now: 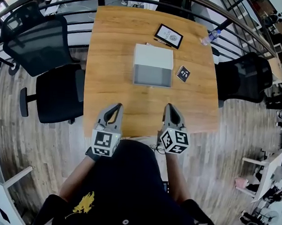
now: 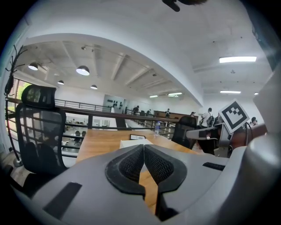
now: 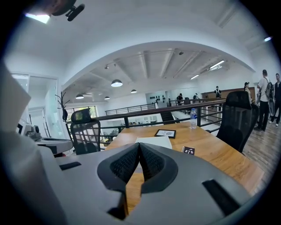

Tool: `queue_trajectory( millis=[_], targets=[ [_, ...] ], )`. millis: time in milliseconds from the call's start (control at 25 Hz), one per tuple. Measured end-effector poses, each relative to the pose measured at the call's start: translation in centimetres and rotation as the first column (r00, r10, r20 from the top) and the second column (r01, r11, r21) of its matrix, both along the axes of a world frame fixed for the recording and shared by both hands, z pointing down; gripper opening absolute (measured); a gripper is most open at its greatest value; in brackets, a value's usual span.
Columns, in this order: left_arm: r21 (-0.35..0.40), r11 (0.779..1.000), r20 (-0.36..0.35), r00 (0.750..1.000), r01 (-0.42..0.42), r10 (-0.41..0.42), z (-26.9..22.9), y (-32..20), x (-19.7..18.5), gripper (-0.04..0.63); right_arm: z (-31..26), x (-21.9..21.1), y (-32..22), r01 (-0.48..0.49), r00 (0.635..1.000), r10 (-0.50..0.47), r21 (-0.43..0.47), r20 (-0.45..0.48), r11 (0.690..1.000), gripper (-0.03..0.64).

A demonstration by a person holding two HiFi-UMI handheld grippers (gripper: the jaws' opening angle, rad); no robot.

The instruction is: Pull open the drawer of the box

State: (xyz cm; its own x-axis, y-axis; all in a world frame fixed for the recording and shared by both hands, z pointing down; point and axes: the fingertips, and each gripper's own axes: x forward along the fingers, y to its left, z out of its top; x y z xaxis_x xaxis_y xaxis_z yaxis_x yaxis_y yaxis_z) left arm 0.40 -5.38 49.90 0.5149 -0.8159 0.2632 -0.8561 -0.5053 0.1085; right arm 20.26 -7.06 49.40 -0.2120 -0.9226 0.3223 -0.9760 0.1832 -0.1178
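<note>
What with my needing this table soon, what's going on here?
A person stands at the near end of the wooden table, holding a gripper in each hand. The left gripper and the right gripper are both shut and empty, over the table's near edge and well short of the box at mid-table. The box is untouched, and its drawer looks closed.

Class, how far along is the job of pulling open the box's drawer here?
Done: nothing yet; the drawer of the box looks shut. In hand: nothing; the left gripper and right gripper are shut and empty at the table near edge, clear of the box. Left: reach, grip the drawer, pull.
</note>
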Motion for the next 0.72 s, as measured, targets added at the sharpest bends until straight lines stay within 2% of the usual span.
queue_trajectory(
  millis=[240,520,720],
  targets=[
    [-0.01,1.0,0.003,1.0,-0.003,0.003,0.2,0.5,-0.3,0.018,-0.1,-0.6,0.4,0.022,1.0,-0.022,-0.007,-0.006,1.0,-0.005],
    [-0.025,0.999,-0.049,0.998,0.045,-0.046,0.5,0.6,-1.0,0.018,0.3,-1.2,0.9,0.046,0.999,-0.046,-0.031,-0.009,0.998,-0.005],
    [-0.019,0.999,-0.033,0.999,0.037,-0.037,0.5,0.9,-1.3,0.018,-0.1,-1.3,0.7,0.044,0.999,-0.045,-0.025,-0.01,0.999,-0.005]
  ],
)
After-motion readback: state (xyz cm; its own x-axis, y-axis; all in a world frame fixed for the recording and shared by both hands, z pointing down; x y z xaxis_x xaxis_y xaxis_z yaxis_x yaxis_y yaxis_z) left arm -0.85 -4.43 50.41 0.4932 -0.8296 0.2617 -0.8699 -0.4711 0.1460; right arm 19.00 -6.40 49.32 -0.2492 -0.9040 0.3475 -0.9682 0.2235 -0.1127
